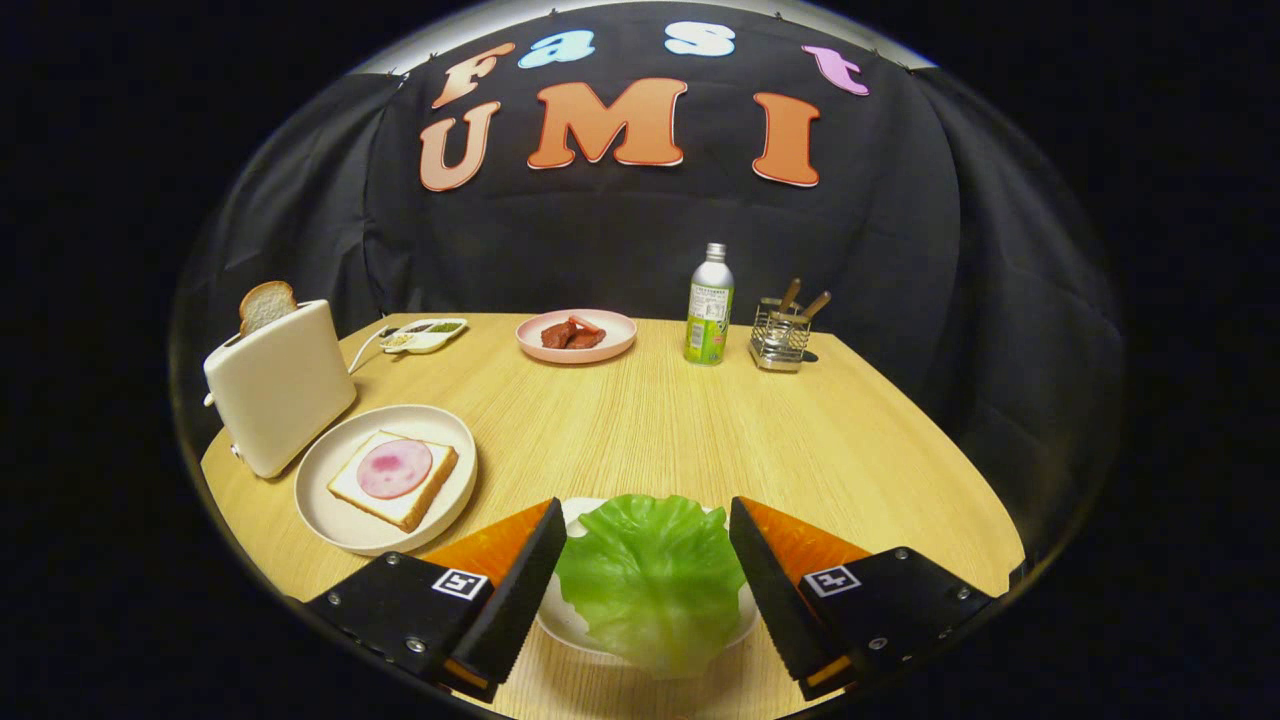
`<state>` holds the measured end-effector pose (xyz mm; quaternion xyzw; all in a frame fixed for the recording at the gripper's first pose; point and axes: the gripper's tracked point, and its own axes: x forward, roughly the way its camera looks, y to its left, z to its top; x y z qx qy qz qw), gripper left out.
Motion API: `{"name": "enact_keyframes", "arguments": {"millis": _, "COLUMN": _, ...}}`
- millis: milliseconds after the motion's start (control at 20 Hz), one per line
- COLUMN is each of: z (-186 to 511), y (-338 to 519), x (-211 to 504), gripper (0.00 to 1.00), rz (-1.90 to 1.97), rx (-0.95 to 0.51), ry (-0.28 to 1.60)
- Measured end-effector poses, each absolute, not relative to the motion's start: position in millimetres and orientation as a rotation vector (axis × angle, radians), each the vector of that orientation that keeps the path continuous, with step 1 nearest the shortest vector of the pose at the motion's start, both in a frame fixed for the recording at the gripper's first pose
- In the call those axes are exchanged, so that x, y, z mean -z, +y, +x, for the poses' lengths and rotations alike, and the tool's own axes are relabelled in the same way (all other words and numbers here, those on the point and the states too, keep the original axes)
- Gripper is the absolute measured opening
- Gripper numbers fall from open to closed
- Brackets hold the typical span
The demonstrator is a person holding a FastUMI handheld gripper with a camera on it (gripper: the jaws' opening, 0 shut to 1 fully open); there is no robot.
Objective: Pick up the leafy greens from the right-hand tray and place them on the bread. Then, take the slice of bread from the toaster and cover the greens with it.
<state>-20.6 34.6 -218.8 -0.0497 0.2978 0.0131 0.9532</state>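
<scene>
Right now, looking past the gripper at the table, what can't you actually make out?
- Gripper: open around the leafy greens; contact with the leaf is unclear.
- Tray under the greens: mostly covered by the leaf and fingers.
- Bread in the toaster: lower part hidden in the slot.
- Small divided dish: contents too small to identify.
- Wire holder: utensil ends hidden inside; handles alone show.
- Bottle: label too small.

Hand-held gripper: square markers, screws

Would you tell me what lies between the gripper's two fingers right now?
In the gripper view, the lettuce leaf on its white plate lies between the open gripper's fingers, neither visibly pressing it.
</scene>
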Motion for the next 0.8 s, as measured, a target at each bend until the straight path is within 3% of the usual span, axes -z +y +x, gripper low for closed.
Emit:
{"name": "enact_keyframes", "arguments": {"millis": 600, "z": -23.6, "y": 31.3, "x": 271.5, "gripper": 0.99, "rz": -0.055, "rx": -0.027, "ry": 0.775}}
{"name": "enact_keyframes", "arguments": {"millis": 750, "z": -23.7, "y": 30.6, "x": 276.5, "gripper": 0.9, "rz": -0.062, "rx": -0.024, "ry": 0.789}}
{"name": "enact_keyframes", "arguments": {"millis": 800, "z": -23.4, "y": 31.7, "x": 277.5, "gripper": 0.82, "rz": -0.064, "rx": -0.021, "ry": 0.792}}
